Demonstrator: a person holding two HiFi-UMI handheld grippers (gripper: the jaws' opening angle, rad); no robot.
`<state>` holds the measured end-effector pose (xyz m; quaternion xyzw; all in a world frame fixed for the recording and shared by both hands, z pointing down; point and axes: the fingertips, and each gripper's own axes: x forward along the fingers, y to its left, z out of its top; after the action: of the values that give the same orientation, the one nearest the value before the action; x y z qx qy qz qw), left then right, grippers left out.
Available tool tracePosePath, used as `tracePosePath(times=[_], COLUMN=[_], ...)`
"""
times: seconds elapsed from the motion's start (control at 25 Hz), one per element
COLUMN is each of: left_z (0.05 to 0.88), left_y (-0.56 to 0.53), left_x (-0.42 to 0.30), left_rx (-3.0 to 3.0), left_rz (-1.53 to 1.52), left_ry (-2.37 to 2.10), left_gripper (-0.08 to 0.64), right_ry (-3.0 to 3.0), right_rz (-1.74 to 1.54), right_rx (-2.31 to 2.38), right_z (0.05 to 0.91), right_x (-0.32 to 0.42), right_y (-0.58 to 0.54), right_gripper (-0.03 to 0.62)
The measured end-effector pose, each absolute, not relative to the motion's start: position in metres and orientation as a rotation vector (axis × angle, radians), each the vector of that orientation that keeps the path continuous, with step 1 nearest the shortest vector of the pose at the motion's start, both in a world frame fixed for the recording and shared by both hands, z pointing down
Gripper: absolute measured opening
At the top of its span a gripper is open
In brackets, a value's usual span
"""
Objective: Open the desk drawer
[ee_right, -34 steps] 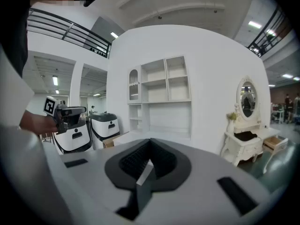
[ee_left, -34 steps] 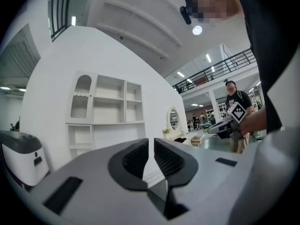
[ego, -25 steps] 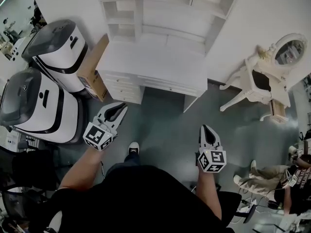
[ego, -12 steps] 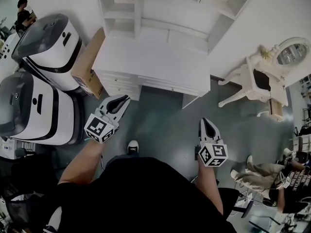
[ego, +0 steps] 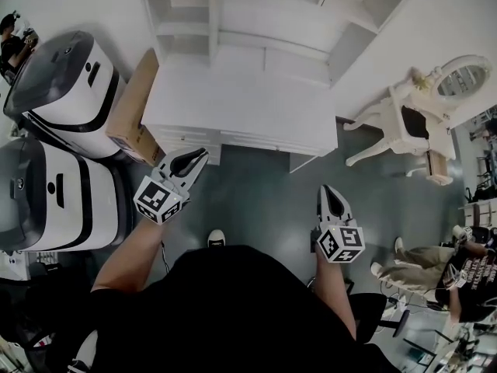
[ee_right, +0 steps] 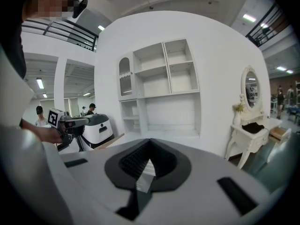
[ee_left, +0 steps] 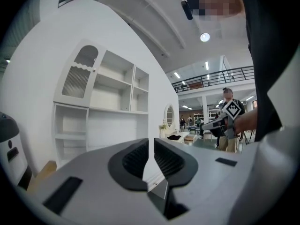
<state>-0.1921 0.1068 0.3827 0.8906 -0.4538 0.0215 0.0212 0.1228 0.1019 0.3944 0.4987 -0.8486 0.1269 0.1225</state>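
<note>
The white desk (ego: pixel 241 103) with its shelf unit stands ahead of me in the head view. Its stack of drawers (ego: pixel 186 137) is at the front left, with a shallow drawer front (ego: pixel 268 142) under the top. My left gripper (ego: pixel 201 155) is shut and empty, and its tips are just before the drawer stack. My right gripper (ego: pixel 327 189) is also shut and empty, over the grey floor short of the desk's right side. The left gripper view looks past the closed left gripper (ee_left: pixel 151 142) at the shelf unit (ee_left: pixel 112 121). The right gripper view shows the closed right gripper (ee_right: pixel 150 141) facing the desk (ee_right: pixel 159 121).
Two white-and-grey machines (ego: pixel 66 76) (ego: pixel 46 193) stand at the left, with a cardboard box (ego: pixel 128 111) leaning against the desk's left side. A white vanity with an oval mirror (ego: pixel 423 111) is at the right. A person (ego: pixel 435 274) sits at the lower right. My shoe (ego: pixel 217 238) is on the floor.
I have walked closer to the desk, which now sits lower and larger in the head view. Both grippers moved forward with me and stayed shut.
</note>
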Motion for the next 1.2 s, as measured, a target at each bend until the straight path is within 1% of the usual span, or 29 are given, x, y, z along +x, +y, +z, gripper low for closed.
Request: tracePosePath(times=[0.2, 0.4, 0.72, 1.0, 1.2], left_z=[0.393, 0.401, 0.404, 0.395, 0.376], left_y=[0.092, 0.081, 0.058, 0.022, -0.019], left_x=[-0.203, -0.201, -0.177, -0.159, -0.123], left_rx=[2.759, 2.741, 2.757, 2.705, 2.686], left_rz=[0.081, 0.082, 0.166, 0.256, 0.213], left_ry=[-1.364, -1.332, -1.314, -1.402, -1.453], left_gripper=[0.041, 0.041, 0.037, 0.032, 0.031], right_ry=[-2.465, -2.442, -2.474, -2.557, -2.591], right_rz=[0.375, 0.393, 0.489, 0.492, 0.519], right_rx=[1.44, 1.435, 1.375, 1.31, 1.234], right_z=[0.399, 0.405, 0.431, 0.426, 0.441], right_x=[0.106, 0.111, 0.126, 0.156, 0.179], right_y=[0.092, 0.084, 0.053, -0.009, -0.051], right_gripper=[0.002, 0.002, 0.002, 0.002, 0.002])
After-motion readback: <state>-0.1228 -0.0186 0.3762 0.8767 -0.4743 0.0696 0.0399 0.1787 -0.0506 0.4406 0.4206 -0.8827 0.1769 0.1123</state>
